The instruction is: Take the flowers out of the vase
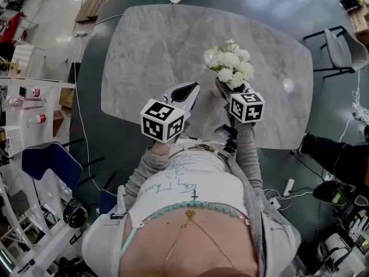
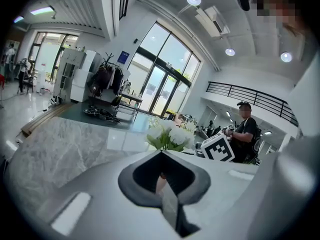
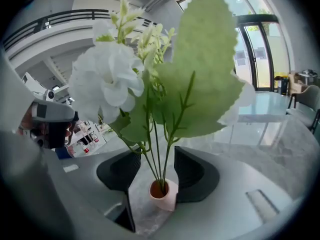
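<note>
One bunch of white flowers (image 3: 107,81) with broad green leaves stands in a small pink vase (image 3: 163,194) on the grey stone desk (image 1: 144,51), toward the side nearest the person.

- Thin stems (image 3: 161,134) rise from the vase mouth, passing between the right tongs (image 3: 156,156). Those tongs are spread; pads sit either side of the stems, not pressing. The right-hand pad looks just beside the vase rim.
- Left tongs (image 2: 161,155) are pressed together, pinching nothing I can see, pointed at the bunch but apart from it. A pinkish sliver shows through their gap; cannot tell what.

Risks, as I judge them:
- Vase is small, bunch tall and top-heavy. Nothing steadies the vase, so a lift could drag it up with the stems, or tip it.
- Closing off-centre would shove the stems sideways and lever the vase over.
- Low pad may knock the rim.
- Thin stems may slip, or one be missed.
</note>
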Tool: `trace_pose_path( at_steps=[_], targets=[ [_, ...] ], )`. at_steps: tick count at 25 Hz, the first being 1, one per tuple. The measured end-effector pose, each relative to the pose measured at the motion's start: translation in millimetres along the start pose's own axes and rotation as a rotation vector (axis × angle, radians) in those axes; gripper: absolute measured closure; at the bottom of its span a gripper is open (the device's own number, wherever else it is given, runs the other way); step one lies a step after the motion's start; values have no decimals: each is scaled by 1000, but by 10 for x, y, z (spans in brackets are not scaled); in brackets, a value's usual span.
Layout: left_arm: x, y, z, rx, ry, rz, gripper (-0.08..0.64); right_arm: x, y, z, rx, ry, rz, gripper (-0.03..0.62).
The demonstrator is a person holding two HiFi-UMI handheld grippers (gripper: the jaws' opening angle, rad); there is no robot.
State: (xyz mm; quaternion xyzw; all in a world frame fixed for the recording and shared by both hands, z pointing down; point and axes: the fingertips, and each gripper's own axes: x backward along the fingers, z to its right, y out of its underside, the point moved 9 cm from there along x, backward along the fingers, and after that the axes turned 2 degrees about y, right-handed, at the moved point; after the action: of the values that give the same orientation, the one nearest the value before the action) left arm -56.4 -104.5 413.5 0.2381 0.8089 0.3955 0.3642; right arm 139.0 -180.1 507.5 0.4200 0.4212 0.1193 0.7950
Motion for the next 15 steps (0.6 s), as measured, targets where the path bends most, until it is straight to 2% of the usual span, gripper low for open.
trace_pose_path(
  at_steps=[7,15],
  targets=[
    [15,43,-92,16,-3,-12,560,-117,38,18,20,18,-8,383],
    [-7,74,-152,16,11,-27,560,-162,97,18,15,47,14,477]
  ],
)
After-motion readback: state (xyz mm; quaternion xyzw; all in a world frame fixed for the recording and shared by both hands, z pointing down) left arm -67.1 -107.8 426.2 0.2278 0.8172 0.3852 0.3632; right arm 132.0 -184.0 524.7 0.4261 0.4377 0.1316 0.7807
